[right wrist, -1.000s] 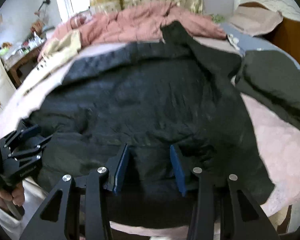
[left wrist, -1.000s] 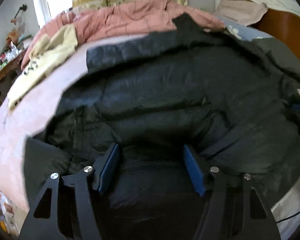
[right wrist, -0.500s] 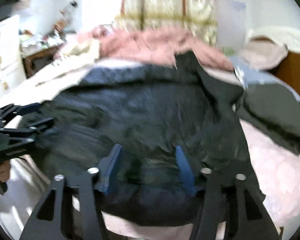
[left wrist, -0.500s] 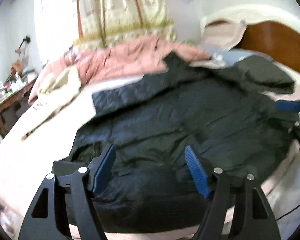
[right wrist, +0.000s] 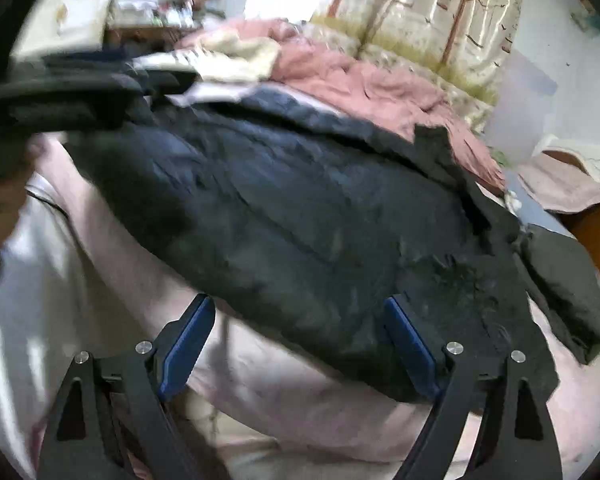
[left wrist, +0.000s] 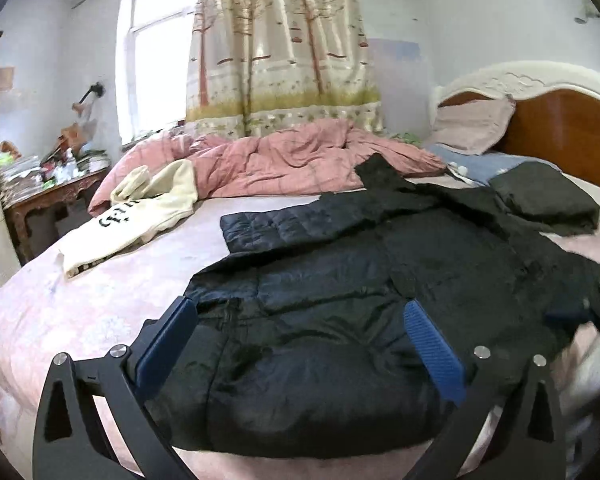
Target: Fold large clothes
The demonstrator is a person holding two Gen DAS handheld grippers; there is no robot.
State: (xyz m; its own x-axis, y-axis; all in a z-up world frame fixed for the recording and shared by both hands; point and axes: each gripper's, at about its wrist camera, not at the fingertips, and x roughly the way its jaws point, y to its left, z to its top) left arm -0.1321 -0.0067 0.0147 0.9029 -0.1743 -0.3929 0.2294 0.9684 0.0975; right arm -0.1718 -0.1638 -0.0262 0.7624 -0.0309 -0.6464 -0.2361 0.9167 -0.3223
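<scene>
a black quilted jacket (left wrist: 340,280) is lying spread across the near half of a bed covered by a pink sheet (left wrist: 80,304), its near hem bunching at the bed's edge. the left gripper (left wrist: 300,340) is hovering over that hem with its blue-padded fingers (left wrist: 434,350) standing wide apart, gripping nothing. the right gripper (right wrist: 300,340) is likewise gaping wide over the jacket's near right edge, holding nothing. a cream garment (left wrist: 140,220) is lying far left on the sheet, a rumpled pink duvet (left wrist: 292,160) is sitting beyond the jacket, and a folded dark garment (left wrist: 548,196) is resting far right, near the wooden headboard (left wrist: 572,132).
</scene>
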